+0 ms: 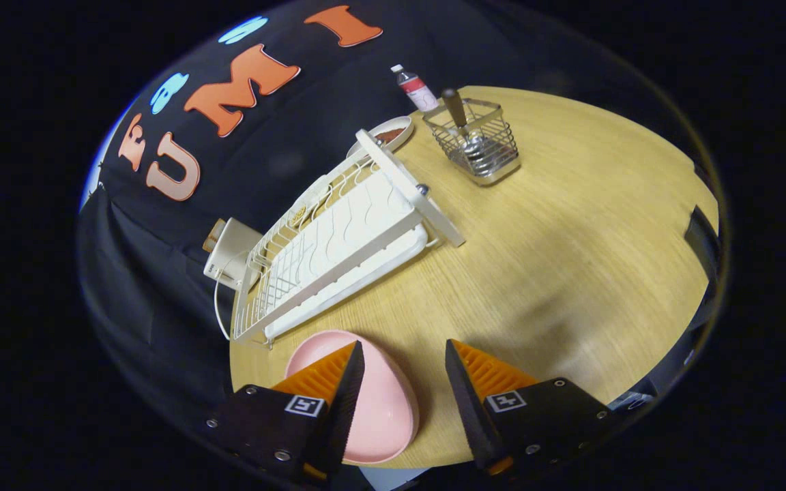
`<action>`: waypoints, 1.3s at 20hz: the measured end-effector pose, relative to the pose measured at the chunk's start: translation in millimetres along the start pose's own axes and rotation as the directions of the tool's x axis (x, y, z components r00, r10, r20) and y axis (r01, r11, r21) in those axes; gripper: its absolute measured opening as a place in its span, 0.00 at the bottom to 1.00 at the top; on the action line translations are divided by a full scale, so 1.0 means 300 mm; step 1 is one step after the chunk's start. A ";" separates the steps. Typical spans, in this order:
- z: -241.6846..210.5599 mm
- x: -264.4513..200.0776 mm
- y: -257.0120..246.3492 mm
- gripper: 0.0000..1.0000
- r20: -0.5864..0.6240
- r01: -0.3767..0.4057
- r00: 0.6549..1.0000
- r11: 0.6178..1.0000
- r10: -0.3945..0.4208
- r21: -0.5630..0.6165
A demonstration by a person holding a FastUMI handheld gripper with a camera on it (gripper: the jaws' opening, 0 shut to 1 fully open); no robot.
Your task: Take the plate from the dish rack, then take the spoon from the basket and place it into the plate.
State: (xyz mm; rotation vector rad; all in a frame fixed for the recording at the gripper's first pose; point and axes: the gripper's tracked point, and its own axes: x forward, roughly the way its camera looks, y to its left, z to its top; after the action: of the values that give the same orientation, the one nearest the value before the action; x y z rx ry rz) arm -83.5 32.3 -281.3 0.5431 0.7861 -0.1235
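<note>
A pink plate (pixel 383 409) lies flat on the wooden table (pixel 570 259), partly under my left finger and reaching into the gap between the fingers. My gripper (pixel 403 351) is open, with nothing pressed between its fingers. Beyond the fingers stands the white dish rack (pixel 338 252), which holds no dishes. Further off, a wire basket (pixel 478 140) holds the spoon (pixel 458 112), which stands with its dark handle sticking up out of the basket.
A small dish with brown contents (pixel 386 136) sits behind the rack, and a bottle with a red label (pixel 415 88) stands next to the basket. A white box with a cable (pixel 229 252) sits at the rack's far end. The table's edge runs close behind my fingers.
</note>
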 end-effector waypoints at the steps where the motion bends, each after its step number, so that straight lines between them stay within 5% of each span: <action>1: 0.037 -0.011 -0.019 0.79 0.024 0.013 1.000 1.000 -0.012 -0.012; 7: 0.298 -0.077 -0.160 0.98 0.215 0.133 0.970 0.988 -0.113 -0.080; 14: 0.589 -0.111 -0.188 0.98 0.454 0.199 0.884 0.968 -0.108 -0.156; 26: 0.750 0.069 -0.148 0.98 0.532 0.249 0.846 0.904 -0.027 -0.349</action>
State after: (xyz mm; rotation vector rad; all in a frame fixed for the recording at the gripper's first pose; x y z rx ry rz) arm 61.4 -117.9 -184.4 0.0361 0.3004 -0.2262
